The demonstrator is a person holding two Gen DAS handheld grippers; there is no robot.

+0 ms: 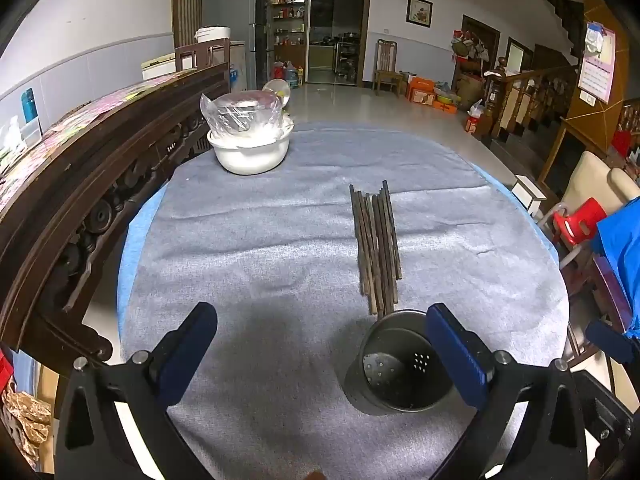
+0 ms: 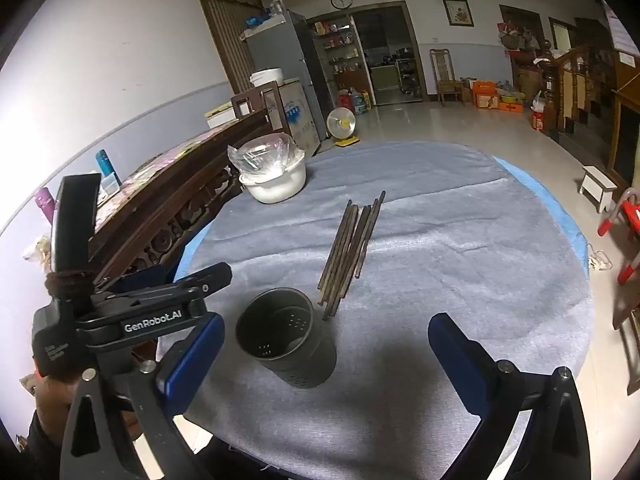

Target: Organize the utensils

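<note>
Here, the left gripper (image 1: 320, 344) is wide open and holds nothing; the right gripper (image 2: 324, 356) is also spread wide and empty; the dark perforated holder (image 1: 394, 364) stands upright at lower centre on the grey cloth (image 1: 260, 248); the chopsticks (image 1: 376, 244) lie bundled just above it; a white bowl (image 1: 250, 152) sits at upper left.

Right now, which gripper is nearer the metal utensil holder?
Left. The left gripper is open with its right finger right beside the metal utensil holder. The right gripper is open, slightly back from the holder, which sits nearer its left finger.
</note>
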